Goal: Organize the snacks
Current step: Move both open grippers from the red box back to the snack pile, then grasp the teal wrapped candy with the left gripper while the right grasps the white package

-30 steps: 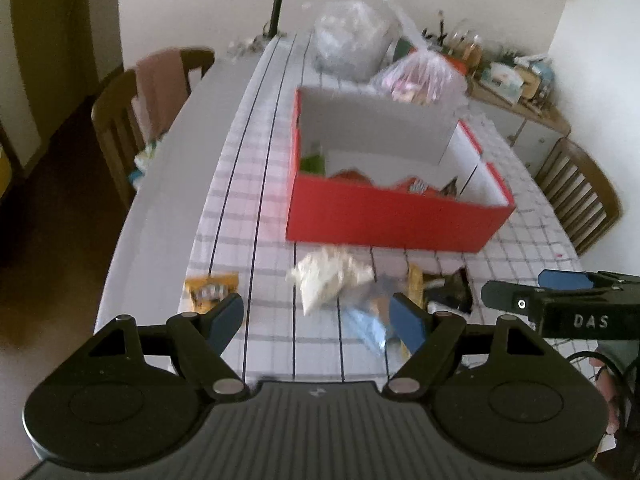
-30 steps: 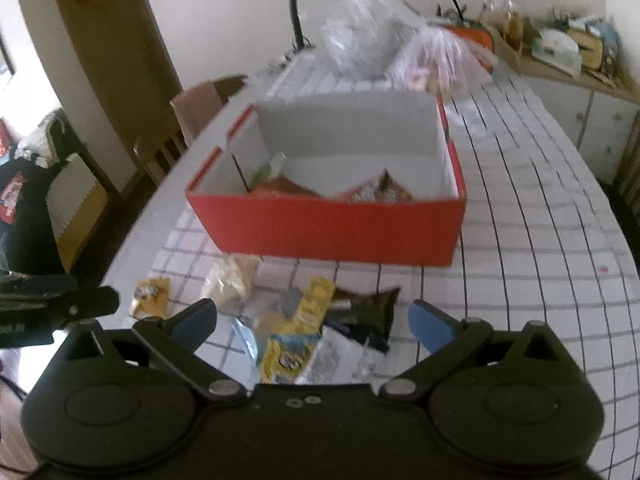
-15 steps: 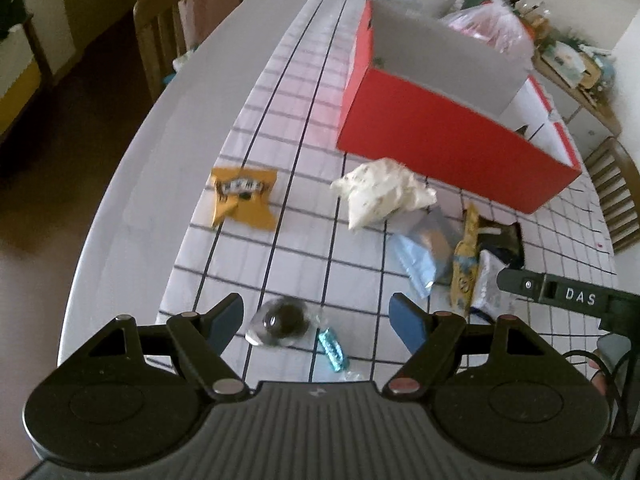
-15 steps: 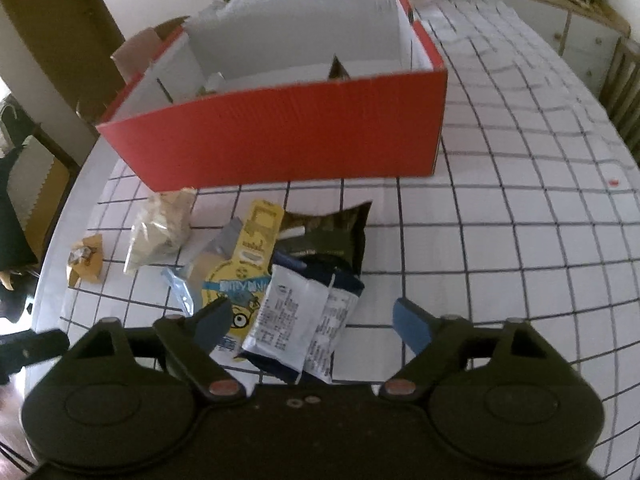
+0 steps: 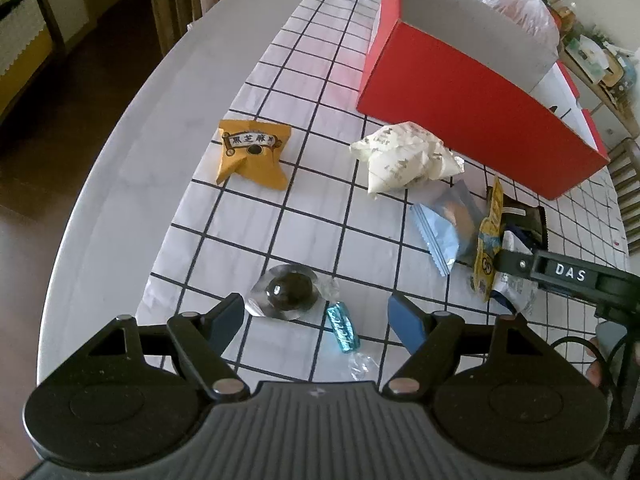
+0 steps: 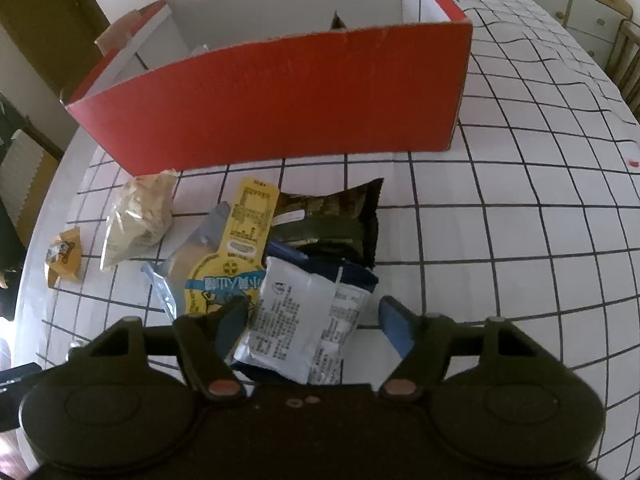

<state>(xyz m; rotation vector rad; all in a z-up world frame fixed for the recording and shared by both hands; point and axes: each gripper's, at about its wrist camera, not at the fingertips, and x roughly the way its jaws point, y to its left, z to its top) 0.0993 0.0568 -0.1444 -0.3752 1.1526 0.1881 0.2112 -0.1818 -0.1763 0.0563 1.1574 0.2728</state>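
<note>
Mostly undone: the snacks lie loose on the table (image 5: 120, 168), below the red box (image 6: 272, 104) at frame top. The left gripper (image 5: 316, 314) gapes empty over a dark sweet (image 5: 289, 290) and teal candy (image 5: 342, 328). The right gripper (image 6: 312, 320), also wide apart, straddles a white packet (image 6: 296, 320) without gripping.

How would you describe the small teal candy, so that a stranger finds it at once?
Start at the red box on the checked tablecloth and come to the table's near edge. Beside the dark round sweet lies the teal candy: the smallest piece, shiny blue-green, with a clear twisted end.

Grid-cloth table (image 5: 304, 80): red box (image 5: 472, 92), orange packet (image 5: 252, 152), teal candy (image 5: 342, 326).
</note>
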